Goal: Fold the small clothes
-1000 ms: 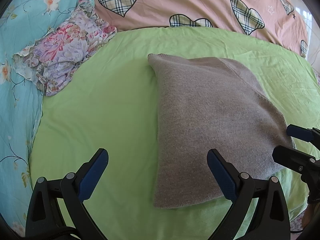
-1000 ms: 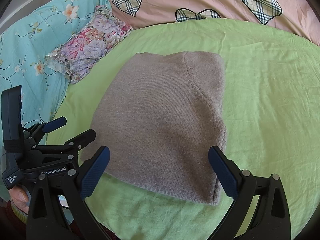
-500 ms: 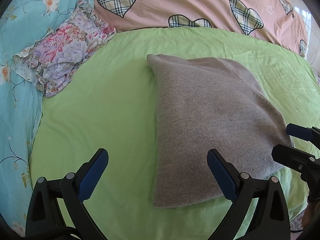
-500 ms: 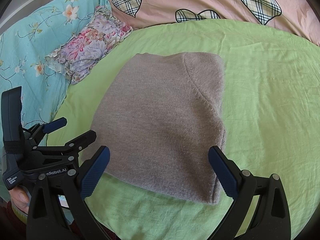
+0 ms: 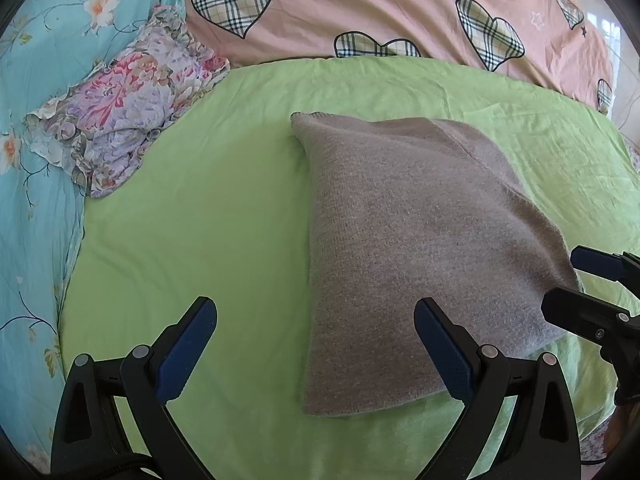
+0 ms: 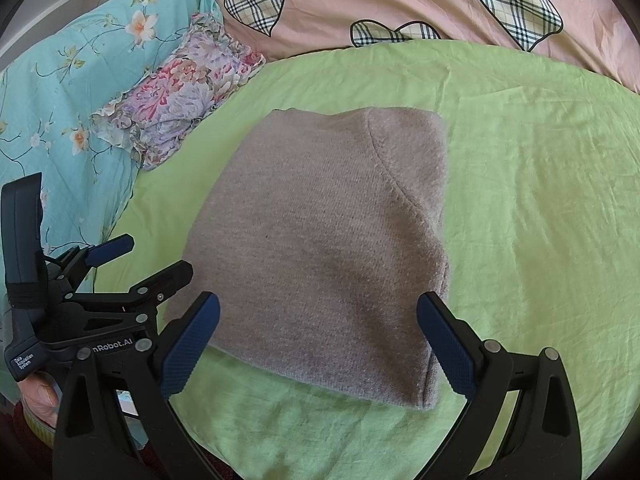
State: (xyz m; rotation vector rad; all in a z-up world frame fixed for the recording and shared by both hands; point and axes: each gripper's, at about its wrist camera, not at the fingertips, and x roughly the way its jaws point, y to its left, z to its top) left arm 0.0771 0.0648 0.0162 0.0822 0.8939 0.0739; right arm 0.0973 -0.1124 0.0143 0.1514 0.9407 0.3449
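Sweater: we count one, grey knit (image 5: 420, 248), folded into a rough rectangle and lying flat on the green sheet (image 5: 208, 216), near the sheet's middle.
Seam: the right wrist view shows one curved seam line across the sweater (image 6: 332, 240), towards its far right corner.
Left claw: our left claw (image 5: 316, 348) stands wide, holding nothing; its right finger overlaps the sweater's near edge in view, and we cannot tell whether it touches the knit.
Right claw: our right claw (image 6: 318, 346) also stands wide and empty, its fingers straddling the sweater's near edge in view.
Other cloth: one floral garment (image 5: 120, 112) lies crumpled at the sheet's far left edge, well apart from the sweater.
Bedding: one turquoise flowered cover (image 5: 36, 80) at left, one pink cover with plaid hearts (image 5: 380, 12) beyond.
In the way: nothing lies on the sweater.
Cut off: each view catches the other claw only in part at its edge; a bit of a hand (image 6: 40, 396) shows under the left one.
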